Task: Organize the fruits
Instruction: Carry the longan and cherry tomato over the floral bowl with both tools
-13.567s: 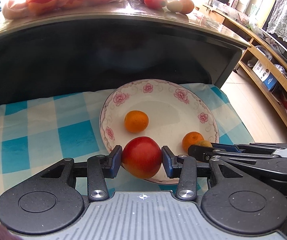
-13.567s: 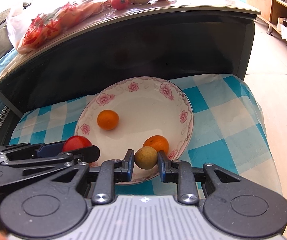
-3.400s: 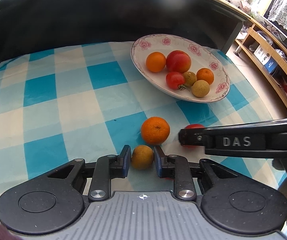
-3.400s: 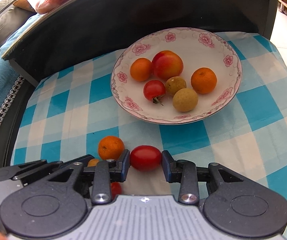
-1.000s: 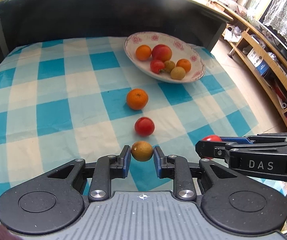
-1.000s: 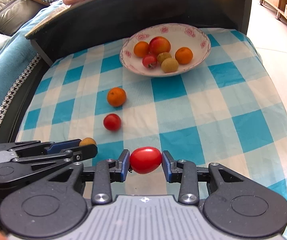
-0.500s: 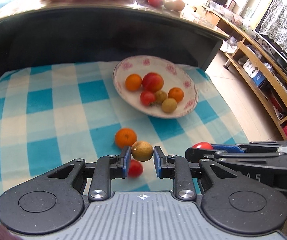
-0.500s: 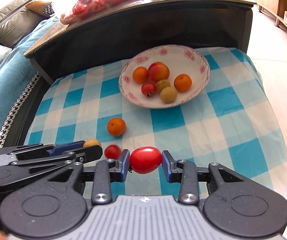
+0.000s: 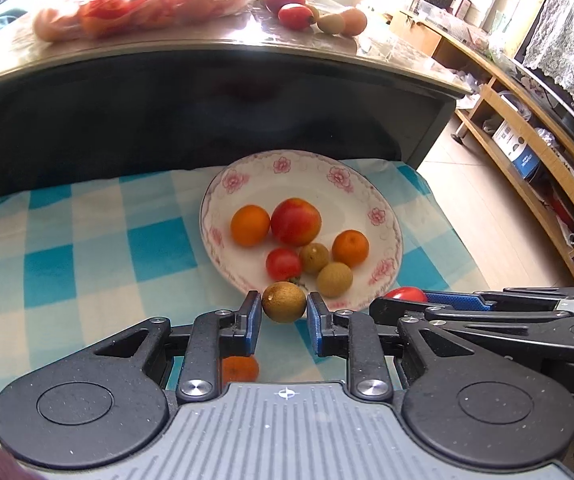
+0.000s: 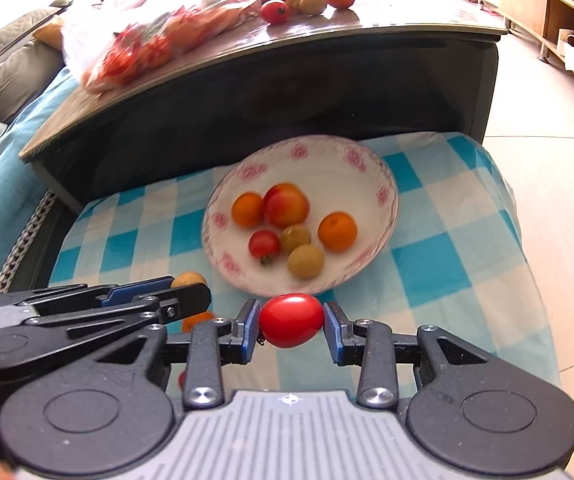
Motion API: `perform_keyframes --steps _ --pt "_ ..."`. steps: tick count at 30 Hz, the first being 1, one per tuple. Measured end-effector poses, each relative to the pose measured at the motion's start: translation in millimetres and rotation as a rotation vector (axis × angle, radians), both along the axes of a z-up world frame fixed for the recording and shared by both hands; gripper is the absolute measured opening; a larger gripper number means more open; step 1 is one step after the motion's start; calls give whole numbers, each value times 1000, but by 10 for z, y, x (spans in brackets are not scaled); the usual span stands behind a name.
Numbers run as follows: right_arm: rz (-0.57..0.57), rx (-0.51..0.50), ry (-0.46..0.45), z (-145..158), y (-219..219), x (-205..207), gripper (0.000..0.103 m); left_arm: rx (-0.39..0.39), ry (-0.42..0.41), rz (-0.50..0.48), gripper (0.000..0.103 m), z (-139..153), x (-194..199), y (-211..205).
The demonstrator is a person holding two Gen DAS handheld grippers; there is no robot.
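My left gripper (image 9: 283, 316) is shut on a small brown fruit (image 9: 283, 302) and holds it just before the near rim of the white flowered plate (image 9: 371, 196). My right gripper (image 10: 291, 330) is shut on a red tomato (image 10: 292, 321), also at the plate's near rim (image 10: 383, 184). The plate holds an apple (image 9: 296, 222), two oranges, a small tomato (image 9: 283, 264) and two brown fruits. An orange (image 9: 240, 369) lies on the cloth under my left gripper. The left gripper (image 10: 191, 296) shows in the right wrist view, the right one (image 9: 403, 300) in the left.
The plate sits on a blue and white checked cloth (image 9: 87, 248). Behind it rises a dark table (image 9: 207, 92) with a bag of red produce (image 9: 147, 8) and several loose fruits (image 9: 311, 12) on top. Wooden shelves (image 9: 527, 140) stand to the right.
Both grippers have moved forward to the plate's near rim, each still holding its fruit. The loose orange and small tomato on the cloth have slipped under the grippers.
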State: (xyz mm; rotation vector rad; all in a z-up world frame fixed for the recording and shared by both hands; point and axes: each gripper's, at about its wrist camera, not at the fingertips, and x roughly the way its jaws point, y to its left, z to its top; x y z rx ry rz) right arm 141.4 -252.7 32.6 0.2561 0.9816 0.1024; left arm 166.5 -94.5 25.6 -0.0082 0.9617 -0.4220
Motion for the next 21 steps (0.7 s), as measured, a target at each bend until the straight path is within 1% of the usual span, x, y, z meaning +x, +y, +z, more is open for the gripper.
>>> perform_keyframes --steps 10,15,21 --pt "-36 1 26 -168 -170 270 37 21 16 -13 30 -133 192 -135" --pt "-37 -1 35 -229 -179 339 37 17 25 -10 31 -177 237 -107" --pt "-29 -16 21 -237 -155 397 37 20 30 -4 31 -199 277 -106"
